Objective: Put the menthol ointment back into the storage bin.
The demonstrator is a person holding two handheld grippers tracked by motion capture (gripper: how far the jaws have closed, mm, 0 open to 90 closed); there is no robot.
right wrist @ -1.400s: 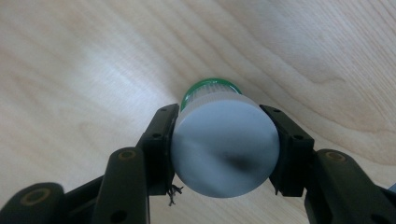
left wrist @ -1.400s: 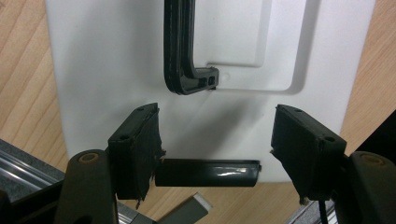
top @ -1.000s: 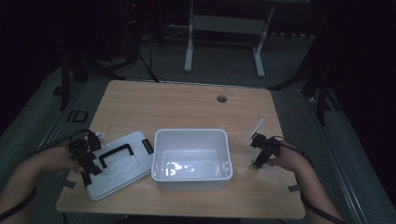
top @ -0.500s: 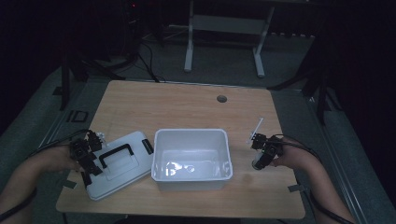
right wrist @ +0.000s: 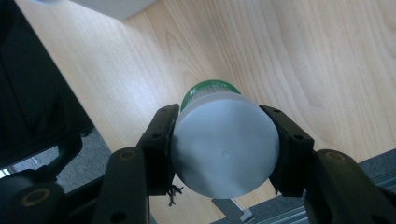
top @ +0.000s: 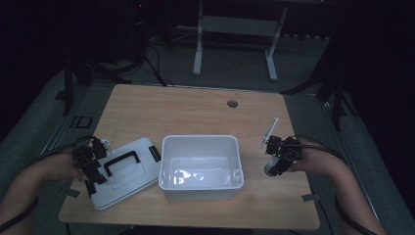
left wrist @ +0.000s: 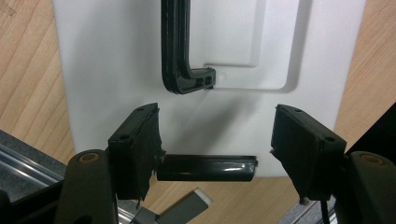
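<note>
At the lower left of the high view, the left gripper [top: 91, 165] sits over the near left edge of a white lid [top: 125, 171] that lies flat on the wooden table [top: 195, 112], tilted a little against the table's edge. The lid carries a black handle [top: 120, 162] across its top. In the left gripper view the two black jaws stand well apart, roughly half open, with the lid's white surface showing between them. A short black clip [left wrist: 206, 168] on the lid's near edge lies in the gap, its left end just beside or touching the left pad; the right pad stands clear of it. The jaws press on nothing that I can see. The handle's bent end [left wrist: 187, 74] shows above them in the upper middle of that view.

In the middle of the high view stands an open white bin [top: 200, 166], just right of the lid, its corner close to the lid's edge.

At the right of the high view, the right gripper [top: 280, 155] hangs above the table, well clear of the bin. In the right gripper view its jaws are clamped on either side of a small round container [right wrist: 224, 142], white at the end facing the camera and with a green band at the far end. Both pads press on its sides, and the bare wood lies behind it. It looks lifted off the table, though I cannot be sure from here.
</note>
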